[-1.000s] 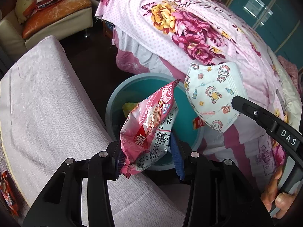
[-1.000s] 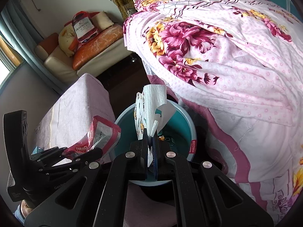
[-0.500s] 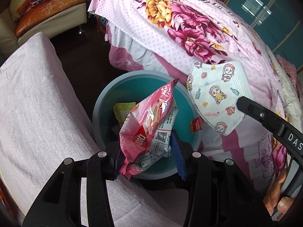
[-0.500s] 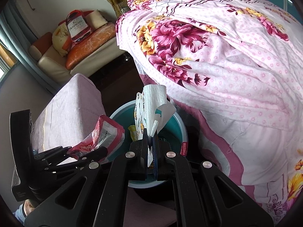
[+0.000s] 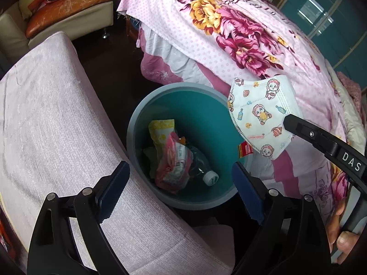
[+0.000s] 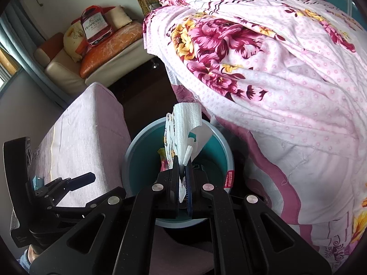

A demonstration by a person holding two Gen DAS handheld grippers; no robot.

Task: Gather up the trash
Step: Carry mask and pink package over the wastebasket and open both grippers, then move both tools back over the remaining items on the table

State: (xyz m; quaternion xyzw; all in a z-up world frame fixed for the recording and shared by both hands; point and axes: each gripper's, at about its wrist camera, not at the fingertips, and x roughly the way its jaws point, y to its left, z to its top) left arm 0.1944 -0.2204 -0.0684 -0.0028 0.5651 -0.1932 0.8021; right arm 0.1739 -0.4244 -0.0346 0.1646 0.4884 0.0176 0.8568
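Left gripper (image 5: 181,178), jaws just opening and empty, is hovering over teal bin (image 5: 142,114) (pink wrapper (image 5: 172,167) inside); right gripper (image 6: 182,171) is clamping printed face mask (image 5: 261,116) beside floral bedspread (image 5: 240,36).

A home bedroom is showing here: a floral quilt (image 5: 229,29) is covering the bed at one o'clock, and a cushioned sofa (image 6: 75,68) is sitting at ten o'clock.

From my right wrist, the face mask (image 6: 181,135) I hold hides much of the teal bin (image 6: 142,160) inside. The bin's bottom is buried under wrappers. My hand (image 5: 339,236) on the right is cut by the frame edge.
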